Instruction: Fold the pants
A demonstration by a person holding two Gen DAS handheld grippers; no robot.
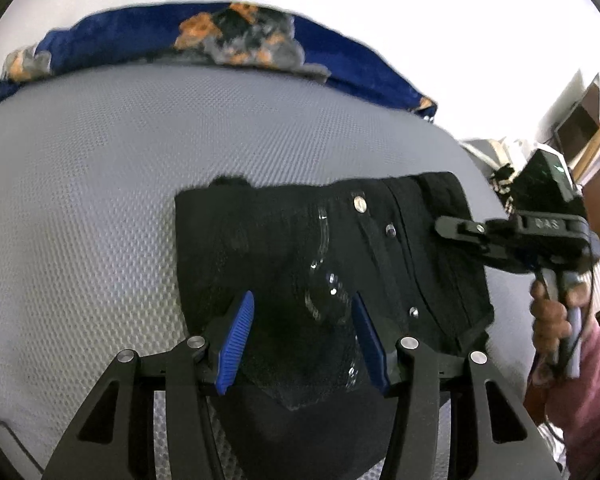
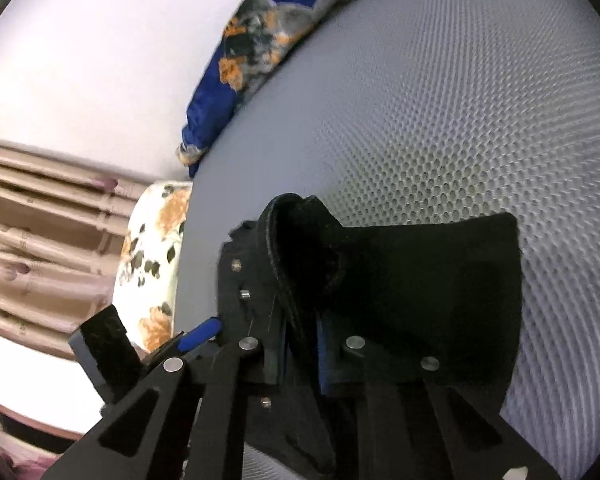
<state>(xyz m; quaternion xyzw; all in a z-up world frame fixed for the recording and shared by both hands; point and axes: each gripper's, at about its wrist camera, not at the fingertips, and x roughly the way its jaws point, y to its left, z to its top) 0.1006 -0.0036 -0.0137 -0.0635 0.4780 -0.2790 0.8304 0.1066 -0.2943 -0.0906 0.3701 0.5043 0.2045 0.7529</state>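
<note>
a grey mesh-textured mattress (image 1: 100,200) fills the room's middle, with a blue floral blanket (image 1: 140,36) bunched along its far edge under a white wall.

in the left wrist view, the black pants (image 1: 300,248) lie already folded into a compact block directly ahead of and under the left gripper (image 1: 304,336), whose blue pads (image 1: 236,340) stand partly apart over the cloth without pinching it. the right gripper (image 1: 452,228) comes in from the right side, its tip at the block's right edge, held by a hand (image 1: 552,316) in a pink sleeve.

in the right wrist view, the right gripper (image 2: 300,344) has its jaws drawn narrow on a raised fold of the pants (image 2: 420,280), though dark cloth hides the pads, so the pinch is likely rather than certain. the block's longer side runs across towards the left gripper (image 2: 200,332), so the right hand is the nearer one to carry that edge over.
</note>
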